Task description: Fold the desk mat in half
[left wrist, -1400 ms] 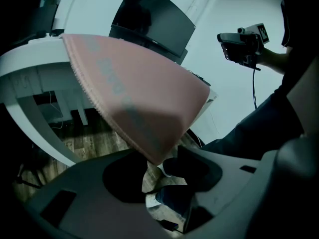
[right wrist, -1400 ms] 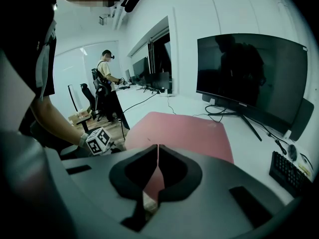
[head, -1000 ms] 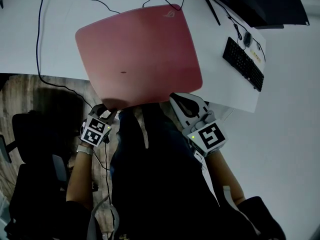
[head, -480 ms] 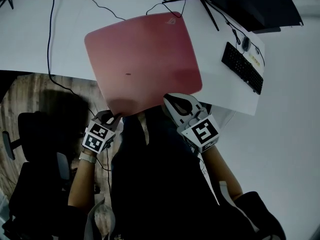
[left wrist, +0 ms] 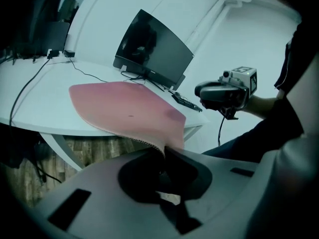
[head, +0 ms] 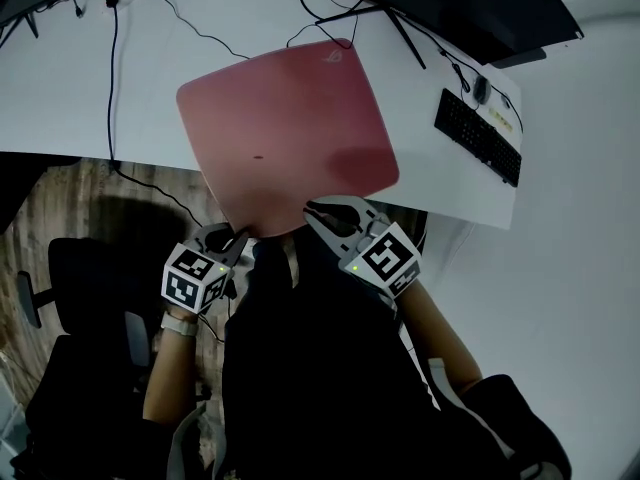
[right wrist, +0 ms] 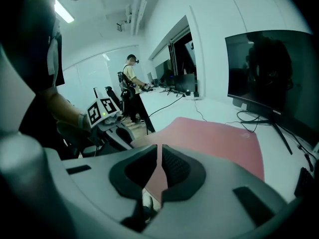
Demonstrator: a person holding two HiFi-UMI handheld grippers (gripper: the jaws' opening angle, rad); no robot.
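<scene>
The pink desk mat [head: 285, 128] lies on the white table [head: 70, 78], its near edge lifted off the table's front. My left gripper [head: 240, 236] pinches the mat's near left corner; its jaws have just been closing, and in the left gripper view the mat [left wrist: 124, 111] runs straight in between them [left wrist: 163, 156]. My right gripper [head: 312, 210] is shut on the near edge a short way to the right. In the right gripper view a thin strip of the mat [right wrist: 219, 138] shows between the closed jaws [right wrist: 159, 158].
A black keyboard [head: 478, 135] and a mouse [head: 481, 89] lie at the table's right end, and a dark monitor [head: 450, 3] stands behind the mat. Cables [head: 112, 88] trail over the table's left part. An office chair [head: 70, 298] stands at my left.
The left gripper has risen with the mat's corner and its jaws have drawn together on it. The right gripper has slid left along the near edge, closer to the left one.
</scene>
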